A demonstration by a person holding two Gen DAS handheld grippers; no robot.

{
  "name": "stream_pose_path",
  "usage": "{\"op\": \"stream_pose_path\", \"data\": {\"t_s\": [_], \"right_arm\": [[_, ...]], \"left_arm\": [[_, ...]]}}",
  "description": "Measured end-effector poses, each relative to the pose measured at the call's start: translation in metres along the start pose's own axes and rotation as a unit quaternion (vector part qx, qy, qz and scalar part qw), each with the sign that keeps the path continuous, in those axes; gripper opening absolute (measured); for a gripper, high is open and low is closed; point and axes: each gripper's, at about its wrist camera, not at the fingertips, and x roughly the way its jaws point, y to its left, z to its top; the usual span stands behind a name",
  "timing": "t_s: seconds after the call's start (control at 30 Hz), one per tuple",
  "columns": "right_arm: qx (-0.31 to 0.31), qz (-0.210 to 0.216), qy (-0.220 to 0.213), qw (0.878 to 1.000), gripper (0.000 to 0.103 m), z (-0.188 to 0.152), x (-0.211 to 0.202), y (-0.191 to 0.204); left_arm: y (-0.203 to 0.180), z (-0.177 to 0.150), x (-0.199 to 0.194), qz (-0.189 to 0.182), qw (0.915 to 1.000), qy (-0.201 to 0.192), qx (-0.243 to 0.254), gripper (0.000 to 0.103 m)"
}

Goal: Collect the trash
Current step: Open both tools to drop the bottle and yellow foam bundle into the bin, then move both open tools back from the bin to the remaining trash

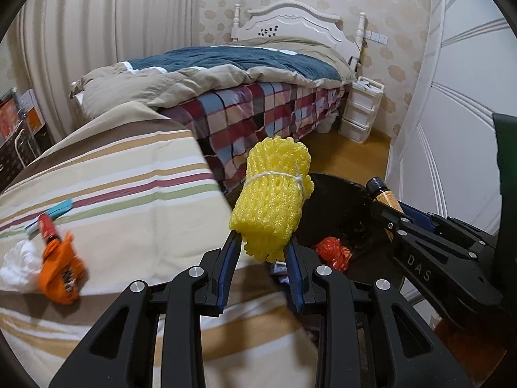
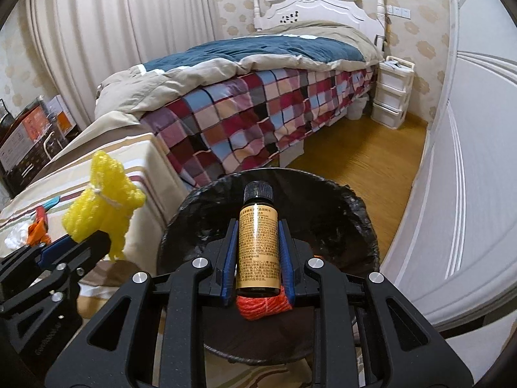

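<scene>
Left of the black-lined trash bin (image 2: 355, 213), on the striped bedcover (image 1: 135, 168), lie a white wad (image 1: 17, 266) and an orange wrapper (image 1: 61, 271). Just beside the bin's rim, the left gripper (image 1: 261, 249) pinches a tied yellow foam-net bundle (image 1: 274, 194) in its jaws. Over the bin, the right gripper (image 2: 258, 252) clamps a small amber bottle (image 2: 258, 242), cap pointing forward. Inside the bin lies a crumpled red-orange bag (image 1: 332, 252).

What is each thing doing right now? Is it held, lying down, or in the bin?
Yellow foam net: held by the left gripper, tied with string.
Small bottle: capped, held by the right gripper over the bin.
Bin: open, lined with a black bag.
Red bag: in the bin.
Orange wrapper: lying on the striped cloth.
</scene>
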Motion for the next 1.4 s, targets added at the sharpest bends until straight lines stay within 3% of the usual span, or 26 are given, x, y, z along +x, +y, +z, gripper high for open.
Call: {"op": "stream_pose_path", "data": {"t_s": [0.17, 0.27, 0.3, 0.4, 0.47, 0.6, 0.7, 0.9, 1.4], "right_arm": [[0.007, -0.003, 0.003, 1.0, 0.023, 0.001, 0.006, -0.008], [0.008, -0.013, 0.001, 1.0, 0.027, 0.0, 0.008, -0.012], [0.008, -0.015, 0.001, 1.0, 0.032, -0.001, 0.008, -0.013], [0.011, -0.024, 0.0, 1.0, 0.045, -0.003, 0.008, -0.015], [0.011, -0.03, 0.0, 1.0, 0.047, -0.005, 0.007, -0.014], [0.012, -0.036, -0.002, 0.999, 0.063, -0.006, 0.004, -0.012], [0.015, -0.035, -0.003, 0.999, 0.073, -0.008, 0.0, -0.008], [0.004, -0.016, -0.004, 1.0, 0.081, -0.013, -0.013, 0.016], [-0.06, 0.078, 0.015, 0.995, 0.087, -0.04, -0.038, 0.119]], "left_arm": [[-0.013, 0.005, 0.015, -0.002, 0.9999, 0.007, 0.015, 0.033], [-0.012, 0.002, 0.019, 0.006, 0.9998, 0.014, 0.011, 0.047], [-0.01, 0.001, 0.02, 0.007, 0.9998, 0.017, 0.006, 0.057], [0.001, 0.0, 0.017, 0.007, 0.9996, 0.016, -0.02, 0.069], [0.005, 0.0, 0.014, 0.012, 0.9994, 0.014, -0.028, 0.074], [0.017, -0.006, 0.004, 0.033, 0.9987, 0.01, -0.037, 0.079], [0.03, -0.012, -0.006, 0.049, 0.9977, 0.007, -0.045, 0.081], [0.061, -0.033, -0.03, 0.088, 0.9943, 0.005, -0.06, 0.082], [0.139, -0.08, -0.09, 0.179, 0.9785, 0.004, -0.104, 0.083]]}}
